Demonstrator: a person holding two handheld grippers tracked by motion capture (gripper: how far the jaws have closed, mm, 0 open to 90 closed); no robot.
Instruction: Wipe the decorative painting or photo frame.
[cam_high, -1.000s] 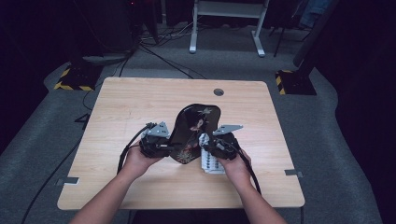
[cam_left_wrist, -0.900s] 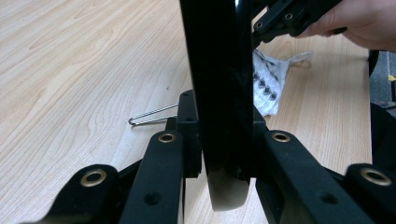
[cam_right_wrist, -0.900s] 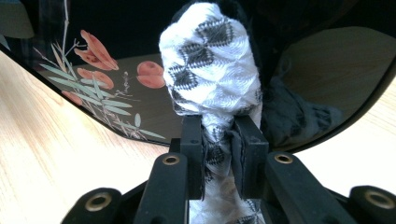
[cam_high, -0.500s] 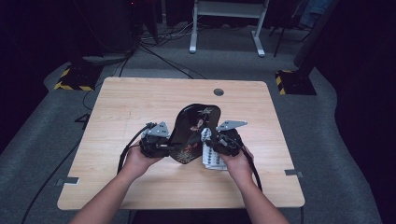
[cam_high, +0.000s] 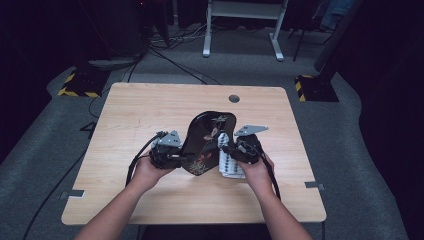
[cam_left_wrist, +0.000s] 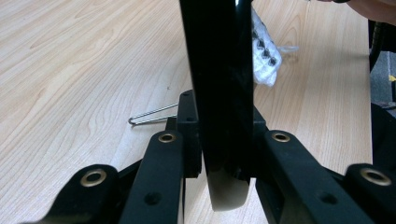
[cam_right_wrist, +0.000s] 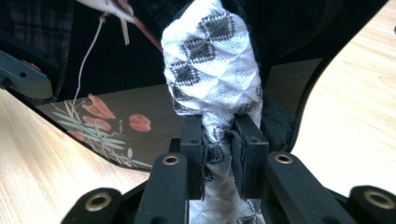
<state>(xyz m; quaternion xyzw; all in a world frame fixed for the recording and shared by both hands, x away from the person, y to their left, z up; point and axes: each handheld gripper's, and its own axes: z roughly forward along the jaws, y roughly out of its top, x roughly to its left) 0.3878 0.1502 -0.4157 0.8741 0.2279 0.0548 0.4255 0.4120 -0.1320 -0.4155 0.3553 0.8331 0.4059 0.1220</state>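
A black lacquered tray (cam_high: 205, 137) with a painted flower pattern stands tilted on edge above the wooden table (cam_high: 150, 110). My left gripper (cam_high: 175, 157) is shut on its left rim; in the left gripper view the jaws clamp the glossy black edge (cam_left_wrist: 219, 70). My right gripper (cam_high: 227, 150) is shut on a white cloth (cam_high: 229, 165) with a grey diamond pattern, held against the tray's right side. In the right gripper view the cloth (cam_right_wrist: 210, 60) bunches up between the jaws, with the tray's flowered face (cam_right_wrist: 107, 126) behind it.
A bent metal wire (cam_left_wrist: 152, 114) lies on the table beside the left gripper. A round cable hole (cam_high: 233, 98) sits near the table's far edge. White desk legs (cam_high: 240, 30) and striped floor bases (cam_high: 80, 85) stand beyond the table.
My right gripper has risen slightly with the cloth along the tray's right side. The left gripper and the tray have stayed where they were.
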